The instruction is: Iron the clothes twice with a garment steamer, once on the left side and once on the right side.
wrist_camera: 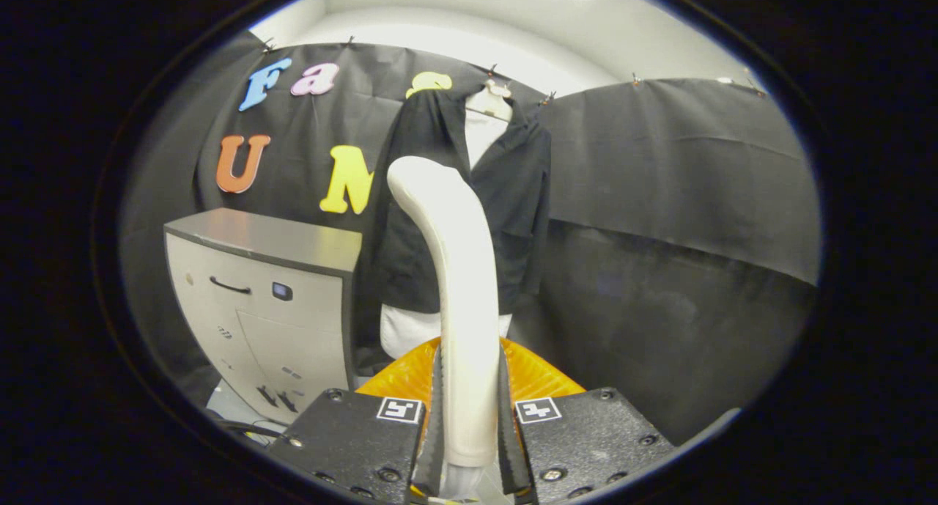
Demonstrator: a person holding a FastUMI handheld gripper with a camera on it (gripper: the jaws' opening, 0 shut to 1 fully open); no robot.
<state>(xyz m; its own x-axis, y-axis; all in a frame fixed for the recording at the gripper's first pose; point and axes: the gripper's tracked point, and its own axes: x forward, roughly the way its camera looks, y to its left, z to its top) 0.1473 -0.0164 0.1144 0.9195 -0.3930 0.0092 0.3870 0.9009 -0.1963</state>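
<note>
While the claw (pixel 469 424) is clenching the steamer (pixel 458 285) between its two fingers, the white handle is rising straight up from between them and bending slightly toward the left at its rounded top. Both fingers are pressing against the lower part of the handle, one on each side. Just ahead of the fingers, behind the handle's base, an orange ribbed part (pixel 538 377) is showing on both sides of the handle. Beyond the steamer, straight ahead of the claw, a black shirt (pixel 516 197) is hanging against the booth's dark cloth wall (pixel 681 197), open at the front over a white garment (pixel 480 135) that is showing at the collar and again below the shirt's hem. The steamer's top is overlapping the shirt's left front in the view, but whether it is touching the cloth cannot be told. Ahead and to the left of the claw, beside the shirt, a grey cabinet (pixel 271 300) is standing with a dark handle and a small dark panel on its front. Above the cloth wall, a pale wall and ceiling are showing.
</note>
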